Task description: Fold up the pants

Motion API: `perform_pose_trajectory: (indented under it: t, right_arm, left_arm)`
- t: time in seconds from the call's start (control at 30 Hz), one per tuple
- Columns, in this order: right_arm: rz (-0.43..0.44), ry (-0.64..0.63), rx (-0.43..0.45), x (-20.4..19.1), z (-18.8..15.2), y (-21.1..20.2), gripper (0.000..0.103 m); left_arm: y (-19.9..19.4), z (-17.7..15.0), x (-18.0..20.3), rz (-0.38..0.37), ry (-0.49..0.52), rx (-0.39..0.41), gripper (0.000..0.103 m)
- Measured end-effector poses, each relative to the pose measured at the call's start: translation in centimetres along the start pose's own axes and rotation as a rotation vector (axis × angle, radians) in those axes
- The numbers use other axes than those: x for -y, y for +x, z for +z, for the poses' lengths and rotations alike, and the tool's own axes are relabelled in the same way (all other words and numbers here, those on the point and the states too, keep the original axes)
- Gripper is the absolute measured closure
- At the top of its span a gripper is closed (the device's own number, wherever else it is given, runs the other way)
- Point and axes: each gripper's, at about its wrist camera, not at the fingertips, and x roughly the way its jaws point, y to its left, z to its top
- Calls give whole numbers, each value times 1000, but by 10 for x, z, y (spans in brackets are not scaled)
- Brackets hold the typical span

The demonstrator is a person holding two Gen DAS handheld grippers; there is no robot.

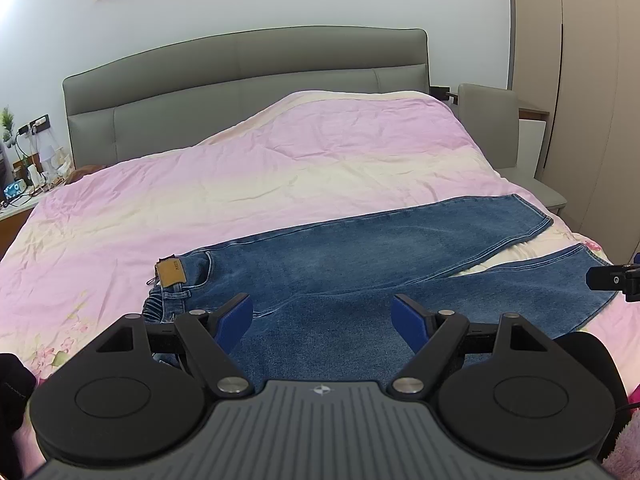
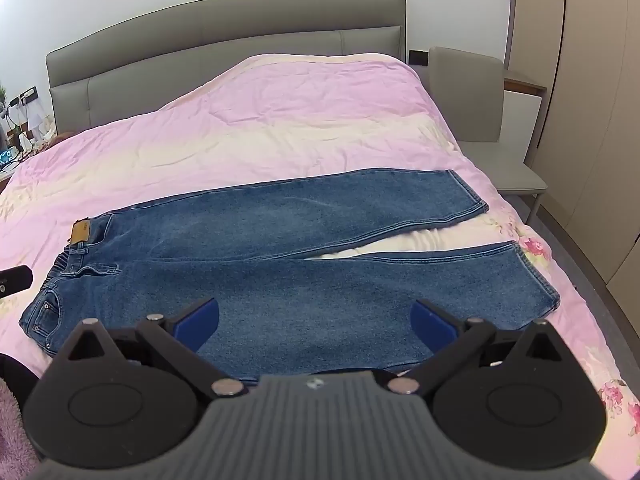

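Observation:
Blue jeans (image 1: 360, 264) lie flat on the pink bed cover, waistband to the left with a tan patch (image 1: 172, 274), the two legs spread apart to the right. They also show in the right wrist view (image 2: 300, 264). My left gripper (image 1: 322, 316) is open and empty, hovering over the seat and thigh near the waistband. My right gripper (image 2: 316, 320) is open and empty, hovering over the near leg. The right gripper's tip shows at the far right of the left wrist view (image 1: 616, 278).
The pink and cream quilt (image 2: 260, 120) covers the bed, with a grey headboard (image 2: 224, 36) behind. A grey chair (image 2: 480, 120) stands at the right, wardrobe doors (image 2: 592, 100) beyond it. A cluttered nightstand (image 1: 20, 188) stands at the left.

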Motion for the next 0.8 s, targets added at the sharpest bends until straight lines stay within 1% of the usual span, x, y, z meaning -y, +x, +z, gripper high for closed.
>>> perform_pose_trajectory:
  t: [0.5, 0.8]
  right_arm:
    - [15, -16, 1, -2, 4, -3, 5]
    - [19, -21, 26, -2, 1, -4, 5]
  left_arm:
    - [-3, -2, -4, 15, -6, 8, 11]
    - [-5, -2, -8, 18, -16, 8, 11]
